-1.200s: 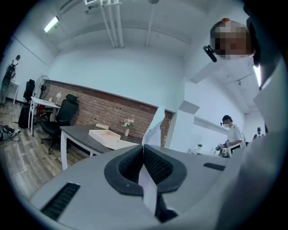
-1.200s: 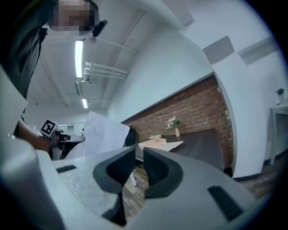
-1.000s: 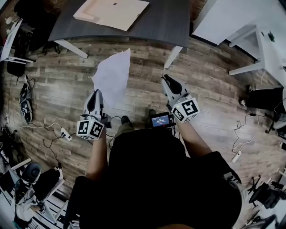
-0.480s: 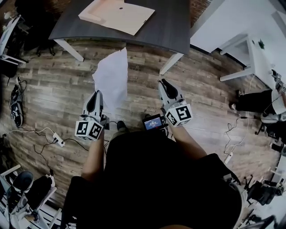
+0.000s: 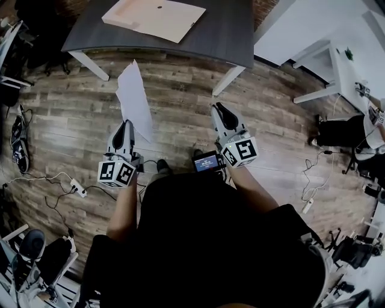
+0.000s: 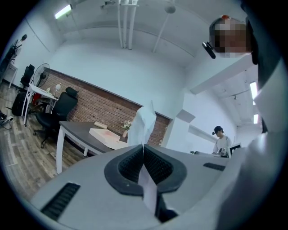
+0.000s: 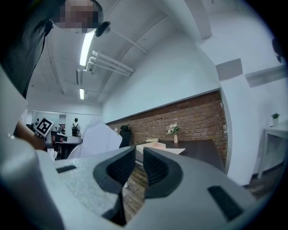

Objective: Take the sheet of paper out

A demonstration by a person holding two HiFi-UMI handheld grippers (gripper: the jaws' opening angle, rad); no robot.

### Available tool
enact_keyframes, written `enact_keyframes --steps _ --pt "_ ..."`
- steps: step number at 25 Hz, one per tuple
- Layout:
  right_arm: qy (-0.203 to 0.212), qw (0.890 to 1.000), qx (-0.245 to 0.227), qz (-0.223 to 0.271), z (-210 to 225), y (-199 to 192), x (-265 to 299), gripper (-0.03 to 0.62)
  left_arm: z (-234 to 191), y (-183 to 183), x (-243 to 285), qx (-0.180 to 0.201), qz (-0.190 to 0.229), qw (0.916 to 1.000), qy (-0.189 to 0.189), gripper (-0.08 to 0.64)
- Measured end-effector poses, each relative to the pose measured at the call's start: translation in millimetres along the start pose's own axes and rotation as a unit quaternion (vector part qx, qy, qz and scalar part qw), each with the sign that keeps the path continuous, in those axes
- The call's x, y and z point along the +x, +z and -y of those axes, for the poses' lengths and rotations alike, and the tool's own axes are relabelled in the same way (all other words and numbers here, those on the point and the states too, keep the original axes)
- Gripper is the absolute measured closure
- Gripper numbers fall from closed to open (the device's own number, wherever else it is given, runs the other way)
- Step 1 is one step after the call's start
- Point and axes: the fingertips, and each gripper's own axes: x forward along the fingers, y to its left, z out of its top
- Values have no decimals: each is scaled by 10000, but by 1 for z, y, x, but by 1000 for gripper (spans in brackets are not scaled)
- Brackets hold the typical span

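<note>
We judge the main risk is slip or tear: the sheet of paper [image 5: 133, 99] is pinched at one edge only and stands loose beyond the fingertips, so a quick swing could pull it free. Left gripper [image 6: 143, 146] is clamped on that edge. Right gripper [image 7: 139, 155] is empty with its jaws slightly apart, and the sheet is off to their left.

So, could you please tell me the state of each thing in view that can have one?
left gripper: shut on the sheet of paper.
right gripper: jaws slightly apart, nothing between them.
sheet of paper: held at one end, up in the air, off the table.
tan folder: lying flat on the dark table.
small screen: lit.
</note>
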Motion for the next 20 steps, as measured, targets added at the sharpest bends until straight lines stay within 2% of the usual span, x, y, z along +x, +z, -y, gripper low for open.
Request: enact_keyframes --steps 9,20 --pt "-100 9999 29 69 14 2 -9 545 15 -2 13 -40 0 9999 -120 563" --pt "-189 9995 199 156 32 3 -16 545 24 -4 23 -88 -21 9999 -90 563"
